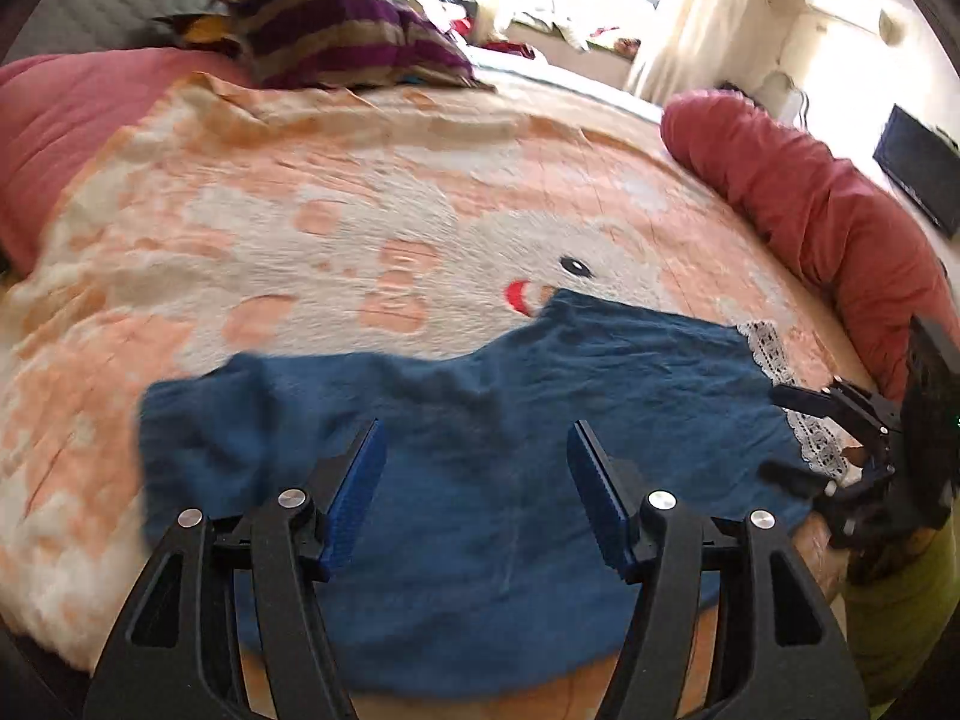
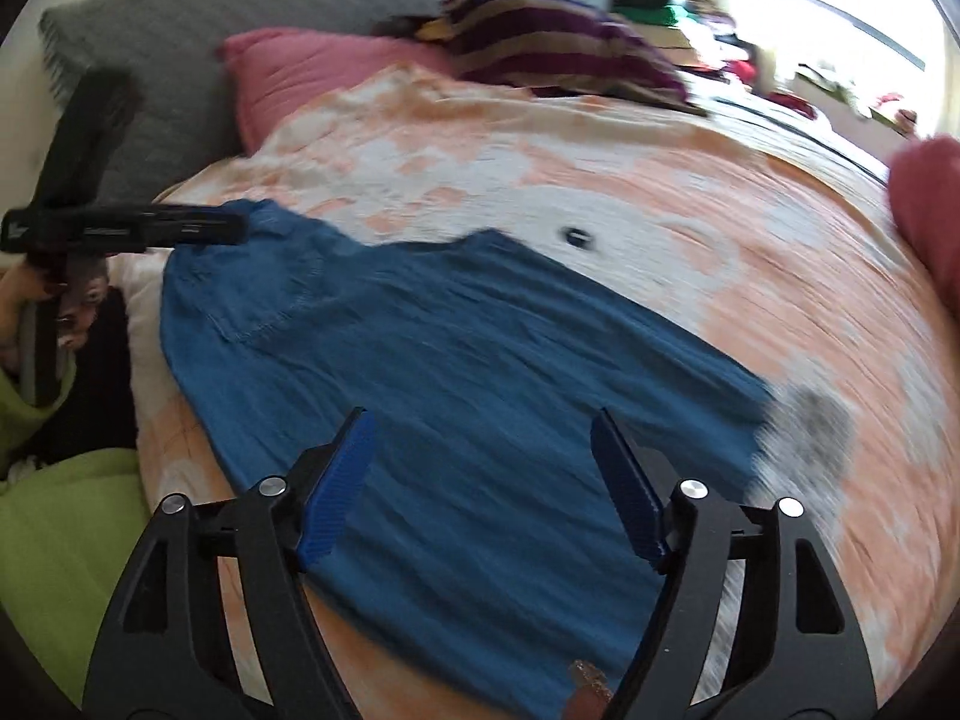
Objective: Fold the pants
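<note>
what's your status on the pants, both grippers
Left gripper open, empty, over the pants. Right gripper open, empty. Pants lie spread on the bedspread. Nothing in the way.

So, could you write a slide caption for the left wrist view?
Open left gripper hovers over blue pants spread on a peach blanket.

pants (image 1: 480, 468): blue | blanket (image 1: 360, 210): orange-white | pillow (image 1: 342, 30): purple-tan stripes
</note>
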Tool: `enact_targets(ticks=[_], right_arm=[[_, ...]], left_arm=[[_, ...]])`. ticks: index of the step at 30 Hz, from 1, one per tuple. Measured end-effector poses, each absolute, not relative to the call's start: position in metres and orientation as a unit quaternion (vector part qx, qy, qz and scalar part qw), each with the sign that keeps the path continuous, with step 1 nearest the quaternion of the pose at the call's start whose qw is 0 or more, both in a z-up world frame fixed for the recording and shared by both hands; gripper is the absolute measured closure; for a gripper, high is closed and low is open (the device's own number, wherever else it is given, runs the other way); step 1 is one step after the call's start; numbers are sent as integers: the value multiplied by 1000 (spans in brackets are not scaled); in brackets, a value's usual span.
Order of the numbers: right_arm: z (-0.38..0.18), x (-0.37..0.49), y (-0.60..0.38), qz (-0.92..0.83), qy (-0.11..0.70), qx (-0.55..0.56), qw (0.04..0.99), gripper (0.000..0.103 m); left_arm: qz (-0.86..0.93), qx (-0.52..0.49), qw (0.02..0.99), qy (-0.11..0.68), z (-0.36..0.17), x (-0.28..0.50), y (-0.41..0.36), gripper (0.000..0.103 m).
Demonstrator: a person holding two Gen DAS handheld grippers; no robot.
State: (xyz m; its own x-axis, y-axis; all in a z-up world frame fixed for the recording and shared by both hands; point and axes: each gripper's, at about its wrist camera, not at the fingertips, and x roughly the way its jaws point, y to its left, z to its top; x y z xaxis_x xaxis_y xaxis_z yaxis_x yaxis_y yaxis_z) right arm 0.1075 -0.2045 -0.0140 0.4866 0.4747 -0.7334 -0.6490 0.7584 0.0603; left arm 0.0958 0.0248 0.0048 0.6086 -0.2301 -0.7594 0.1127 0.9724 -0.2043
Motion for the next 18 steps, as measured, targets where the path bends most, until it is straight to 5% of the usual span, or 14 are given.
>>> enact_targets(ticks=[8,18], right_arm=[[-51,139,-183,274,438,-165,840,32],[-65,153,-251,203,480,-68,851,22]], left_arm=[[-52,-54,877,475,-47,127,42,43],[-70,-79,892,438,-42,93,78,48]])
